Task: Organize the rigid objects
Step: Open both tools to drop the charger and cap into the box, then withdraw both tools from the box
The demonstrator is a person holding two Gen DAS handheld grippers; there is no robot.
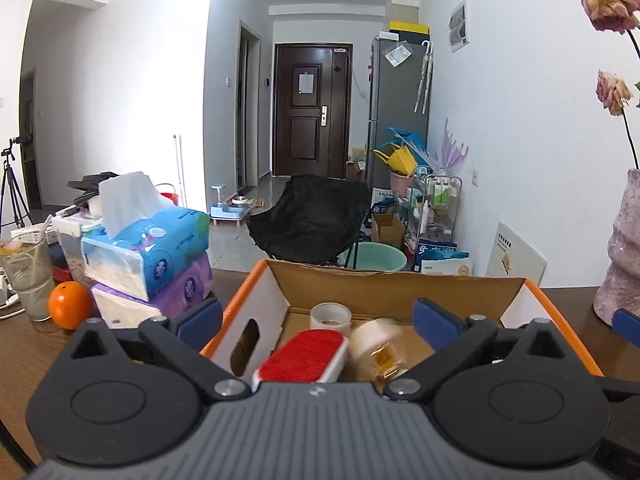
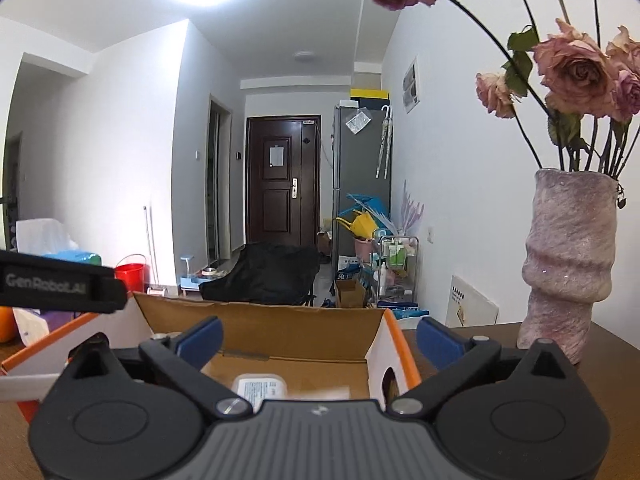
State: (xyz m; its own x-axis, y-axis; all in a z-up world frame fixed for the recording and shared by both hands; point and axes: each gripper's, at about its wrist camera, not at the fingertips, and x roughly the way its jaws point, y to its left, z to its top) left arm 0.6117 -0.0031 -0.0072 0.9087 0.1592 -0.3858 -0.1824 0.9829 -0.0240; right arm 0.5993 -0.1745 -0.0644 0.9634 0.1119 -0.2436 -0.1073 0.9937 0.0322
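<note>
An open cardboard box with orange edges (image 1: 400, 290) sits on the brown table. In the left wrist view it holds a red lint brush (image 1: 308, 354), a white tape roll (image 1: 331, 315) and a clear tape roll (image 1: 378, 342). My left gripper (image 1: 318, 320) is open and empty above the box's near side. In the right wrist view the same box (image 2: 260, 322) holds a white flat container with a label (image 2: 260, 388). My right gripper (image 2: 320, 340) is open and empty over the box's right wall. The left gripper's body (image 2: 60, 282) shows at the left.
Stacked tissue packs (image 1: 152, 256), an orange (image 1: 69, 304) and a glass (image 1: 30, 274) stand left of the box. A pink vase with dried roses (image 2: 568, 264) stands right of it. Beyond the table are a black chair (image 1: 312, 216), a basin and a cluttered rack.
</note>
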